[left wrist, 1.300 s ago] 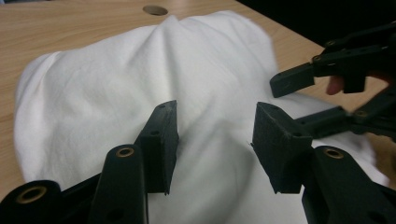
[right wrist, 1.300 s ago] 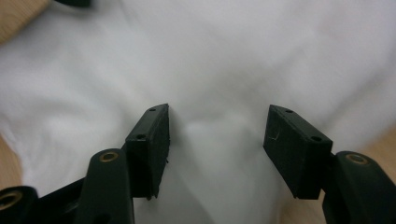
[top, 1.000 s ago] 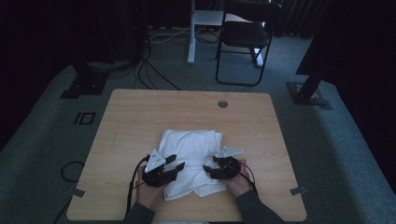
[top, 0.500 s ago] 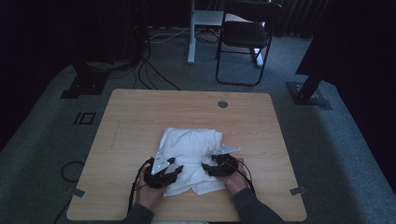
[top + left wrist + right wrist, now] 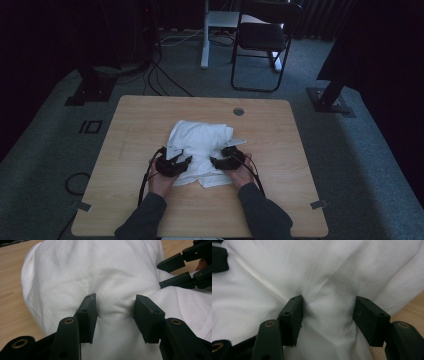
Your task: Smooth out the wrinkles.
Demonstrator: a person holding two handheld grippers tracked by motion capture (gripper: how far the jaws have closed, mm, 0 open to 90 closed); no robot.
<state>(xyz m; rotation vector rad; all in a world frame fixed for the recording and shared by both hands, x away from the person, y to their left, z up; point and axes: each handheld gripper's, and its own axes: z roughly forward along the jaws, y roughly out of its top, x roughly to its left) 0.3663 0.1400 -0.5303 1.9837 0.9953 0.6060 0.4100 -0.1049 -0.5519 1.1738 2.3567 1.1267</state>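
Starting with the big stuff: a light wooden counter [image 5: 150, 125] sits on grey carpet, with a black folding chair [image 5: 262, 42] standing well behind its far edge. Near that far edge there's a small round grommet hole [image 5: 238, 111] in the wood.

Lying crumpled near the middle of the counter, a bit toward the person's side, is a white cloth [image 5: 202, 140], bunched up in soft folds rather than spread flat.

Both forearms in dark sleeves come in from the bottom of the high view. The left hand-held gripper [image 5: 182, 161] is on the cloth's near left part, and in the left gripper view its jaws stand partly apart with a ridge of white fabric bunched between them, both pads pushed into it. Same deal for the right hand-held gripper [image 5: 216, 161] on the cloth's near right part: the right gripper view shows a fold of cloth gathered up between its pads, pinched from both sides.
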